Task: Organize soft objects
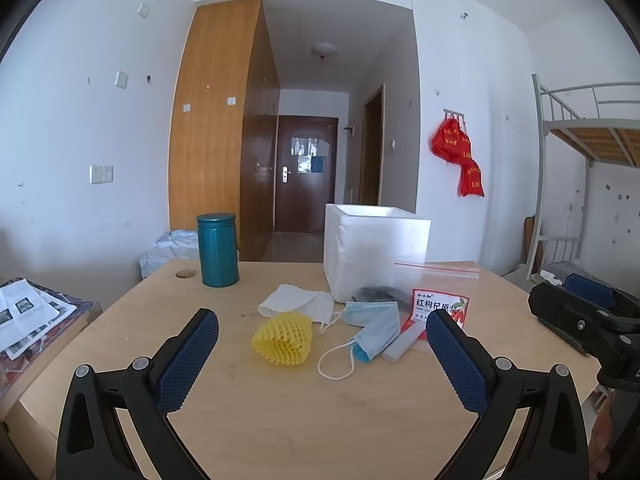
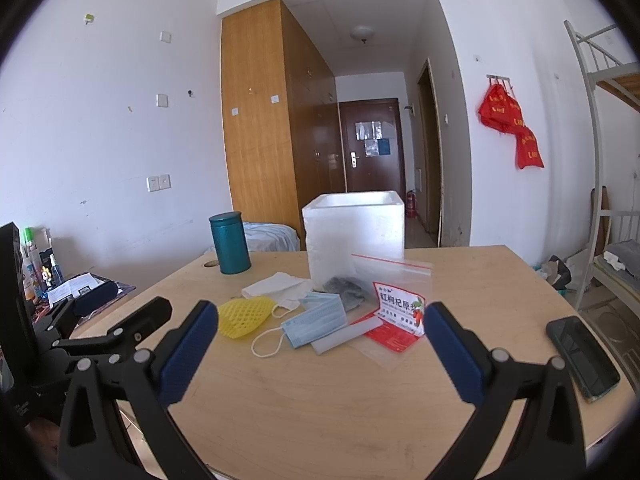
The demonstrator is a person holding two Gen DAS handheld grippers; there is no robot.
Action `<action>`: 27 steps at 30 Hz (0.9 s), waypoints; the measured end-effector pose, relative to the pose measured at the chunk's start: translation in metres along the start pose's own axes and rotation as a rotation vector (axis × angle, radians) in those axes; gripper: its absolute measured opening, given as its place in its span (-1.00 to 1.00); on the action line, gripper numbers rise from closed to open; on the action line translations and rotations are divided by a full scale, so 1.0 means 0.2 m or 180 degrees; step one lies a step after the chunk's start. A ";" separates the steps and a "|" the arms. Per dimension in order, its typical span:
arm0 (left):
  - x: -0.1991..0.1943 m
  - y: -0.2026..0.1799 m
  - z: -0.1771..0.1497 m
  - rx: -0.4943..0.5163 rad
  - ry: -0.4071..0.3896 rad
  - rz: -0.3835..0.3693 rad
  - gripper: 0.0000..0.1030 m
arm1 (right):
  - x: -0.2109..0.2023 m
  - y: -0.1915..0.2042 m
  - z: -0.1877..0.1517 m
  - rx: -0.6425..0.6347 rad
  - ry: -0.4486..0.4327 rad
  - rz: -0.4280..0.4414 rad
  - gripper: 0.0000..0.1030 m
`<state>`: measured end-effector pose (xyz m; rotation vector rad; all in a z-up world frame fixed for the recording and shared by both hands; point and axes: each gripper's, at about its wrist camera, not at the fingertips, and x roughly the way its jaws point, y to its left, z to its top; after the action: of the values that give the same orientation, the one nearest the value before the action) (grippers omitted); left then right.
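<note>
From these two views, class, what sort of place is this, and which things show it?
Most likely a dormitory room: a metal bunk bed, a tall wooden wardrobe and a plain wooden desk strewn with small personal items near the entrance door.

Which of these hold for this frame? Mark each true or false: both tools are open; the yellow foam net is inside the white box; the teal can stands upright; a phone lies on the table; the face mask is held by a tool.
1. Both tools, left tool and right tool, are open: true.
2. The yellow foam net is inside the white box: false, it lies on the table.
3. The teal can stands upright: true.
4. A phone lies on the table: true.
5. The face mask is held: false, it lies free.
</note>
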<state>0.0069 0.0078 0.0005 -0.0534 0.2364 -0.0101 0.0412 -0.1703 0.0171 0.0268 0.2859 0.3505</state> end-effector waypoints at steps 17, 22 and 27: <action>0.03 0.00 0.00 -0.0016 0.0045 -0.0039 1.00 | 0.04 0.00 -0.03 0.0013 0.0041 0.0013 1.00; 0.02 0.00 0.00 -0.0027 0.0032 -0.0043 1.00 | 0.04 0.00 -0.02 0.0014 0.0032 0.0012 1.00; 0.01 0.00 0.01 -0.0012 0.0023 -0.0049 1.00 | 0.03 0.01 -0.02 -0.0010 0.0005 0.0005 1.00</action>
<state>0.0095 0.0088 0.0016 -0.0590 0.2431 -0.0250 0.0457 -0.1668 0.0116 0.0236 0.2870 0.3525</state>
